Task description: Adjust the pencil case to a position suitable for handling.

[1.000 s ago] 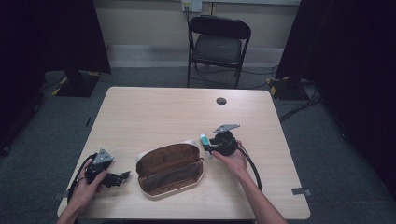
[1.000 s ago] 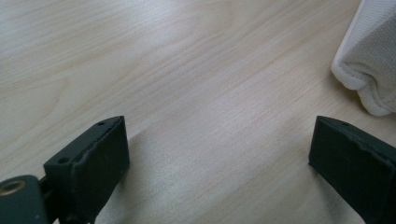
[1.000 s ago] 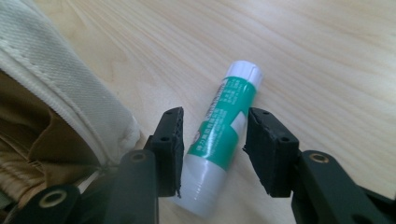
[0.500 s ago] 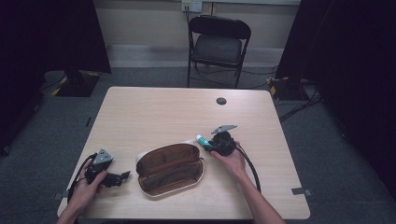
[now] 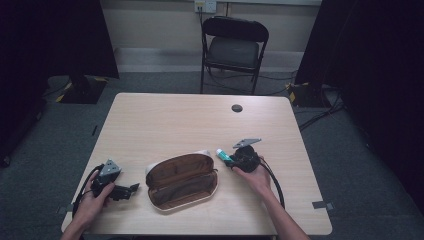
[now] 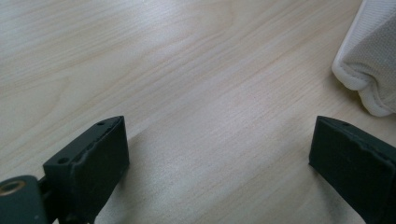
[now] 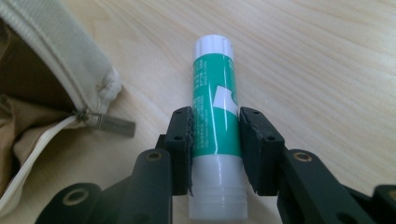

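My left gripper (image 5: 134,188) rests on the table (image 5: 165,120) at the near left corner, in my left hand (image 5: 92,200), with its jaws standing wide apart and nothing but bare wood between them. In the left gripper view the white padded edge of the pouch (image 6: 369,65) sits just beyond my right-hand jaw, not touching it.

The pouch (image 5: 182,180) lies open in the near middle of the table, brown lining up, its zip undone. In the right gripper view its pale zipper edge (image 7: 60,46) and metal zip pull (image 7: 114,125) lie just left of my jaws.

To the right of the pouch, my right gripper (image 5: 231,161) is clenched on the glue stick (image 7: 215,121); the jaws have just been closing onto it and both pads now press its green-and-white barrel from either side. The stick lies low over the wood, its white cap pointing away from me toward the pouch's far right corner (image 5: 207,152).

Farther off, a small dark disc (image 5: 237,108) sits in the table's far edge, and a folding chair (image 5: 234,47) stands beyond.
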### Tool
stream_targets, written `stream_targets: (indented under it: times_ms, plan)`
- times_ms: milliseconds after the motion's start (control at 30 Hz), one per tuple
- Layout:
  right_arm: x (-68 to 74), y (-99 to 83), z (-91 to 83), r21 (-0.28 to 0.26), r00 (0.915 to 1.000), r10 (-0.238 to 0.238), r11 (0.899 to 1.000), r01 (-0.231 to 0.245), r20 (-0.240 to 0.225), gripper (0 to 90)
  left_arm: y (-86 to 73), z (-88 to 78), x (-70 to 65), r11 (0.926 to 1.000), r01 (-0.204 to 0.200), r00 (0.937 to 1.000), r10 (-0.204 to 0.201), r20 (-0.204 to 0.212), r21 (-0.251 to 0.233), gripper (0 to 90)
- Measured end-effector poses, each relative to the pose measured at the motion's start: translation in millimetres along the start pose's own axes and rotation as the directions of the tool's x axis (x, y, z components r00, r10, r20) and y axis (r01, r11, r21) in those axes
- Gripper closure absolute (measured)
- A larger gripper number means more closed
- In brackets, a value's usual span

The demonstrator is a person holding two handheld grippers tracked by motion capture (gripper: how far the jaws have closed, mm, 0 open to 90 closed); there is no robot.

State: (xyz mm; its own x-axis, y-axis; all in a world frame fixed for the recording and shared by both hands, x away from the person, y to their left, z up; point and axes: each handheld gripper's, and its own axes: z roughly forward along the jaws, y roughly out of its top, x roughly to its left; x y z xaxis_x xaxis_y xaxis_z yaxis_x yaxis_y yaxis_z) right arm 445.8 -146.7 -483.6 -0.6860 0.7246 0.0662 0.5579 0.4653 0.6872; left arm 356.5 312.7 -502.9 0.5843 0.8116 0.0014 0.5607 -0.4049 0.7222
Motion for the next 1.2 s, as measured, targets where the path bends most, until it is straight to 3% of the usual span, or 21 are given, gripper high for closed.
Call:
stream_targets:
  times_ms: [100, 267, 400, 467, 633, 767, 1033, 1200]
  plan:
    - [0.1, -4.7, -3.6, -0.005, 0.9999, 0.01, 1.0, -0.01, -0.013, 66.0, 0.0, 0.0, 0.0, 1.0, 0.0, 1.0, 0.0, 0.0, 0.0, 4.4]
    - [3.9, -8.5, -10.0, 0.017, 0.9993, -0.03, 0.999, 0.03, 0.021, 65.7, 0.0, 0.0, -0.1, 1.0, 0.0, 1.0, 0.0, -0.002, 0.0, 4.4]
    - [1.4, -13.8, -15.5, 0.021, 0.9999, -0.009, 1.0, 0.009, 0.006, 65.6, 0.0, 0.0, -0.1, 1.0, 0.001, 1.0, -0.001, -0.002, 0.001, 4.3]
    - [1.5, -16.2, -17.9, 0.025, 0.9996, -0.023, 0.999, 0.023, 0.017, 64.3, 0.0, 0.0, -0.2, 1.0, 0.001, 1.0, -0.001, -0.003, 0.0, 4.3]
    - [-2.0, -16.9, -11.9, 0.008, 0.9997, -0.02, 1.0, 0.02, 0.013, 58.5, -0.1, -0.1, -0.4, 1.0, 0.003, 1.0, -0.003, -0.005, 0.001, 4.3]
    - [-1.2, -16.6, -9.9, -0.005, 0.9998, -0.017, 1.0, 0.017, -0.003, 60.5, -0.1, -0.1, -0.5, 1.0, 0.003, 1.0, -0.003, -0.005, 0.001, 4.3]
    - [5.7, -15.9, -9.6, 0.008, 0.9966, -0.077, 0.997, 0.077, 0.03, 66.0, -0.3, -0.2, -0.8, 1.0, 0.006, 0.9999, -0.006, -0.008, 0.001, 4.3]
    - [4.9, -17.0, -11.1, 0.006, 0.998, -0.061, 0.998, 0.061, 0.016, 66.1, -0.3, -0.2, -0.8, 1.0, 0.006, 1.0, -0.006, -0.008, 0.001, 4.3]
